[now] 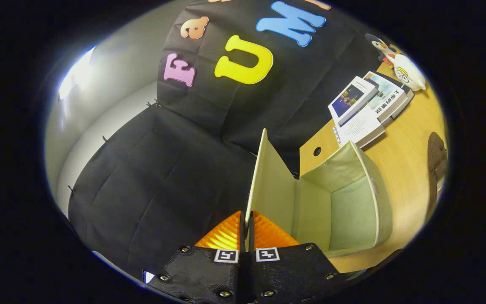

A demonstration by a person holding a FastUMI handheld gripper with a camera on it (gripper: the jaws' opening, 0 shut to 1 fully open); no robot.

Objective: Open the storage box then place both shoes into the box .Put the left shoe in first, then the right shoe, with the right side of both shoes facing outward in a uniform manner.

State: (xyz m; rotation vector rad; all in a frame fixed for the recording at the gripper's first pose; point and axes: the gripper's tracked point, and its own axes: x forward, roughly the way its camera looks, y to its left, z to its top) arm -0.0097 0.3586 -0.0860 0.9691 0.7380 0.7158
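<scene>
Closest to the lens, the gripper (246, 221) had its two fingers pressed together on the thin edge of the box lid (269, 181), so the lid was pinched between them. That lid stood up on edge, rising from the fingertips and away from them as a pale flat panel, hinged along the box's near side.

Just beyond the fingers and off to their right lay the box (355, 198), a pale greenish fabric bin with its mouth open toward the camera and its inside bare. It sat on a wooden table (407, 169), tilted in the view along with everything else. A small round hole (317, 151) showed in the tabletop just behind the box.

Farther back on the table, well beyond the box, lay a stack of books (367, 107), fanned slightly, with picture covers and printed lines on the nearest one. One cover carried large characters, too small and skewed to read with confidence. Past the books stood a white toy figure (407, 71) with a round face, and a penguin-like figure (379, 46) just behind it.

A dark brown shape (437, 158) lay on the table to the right of the box, near its far corner; it was too blurred to tell whether it was a shoe
</scene>
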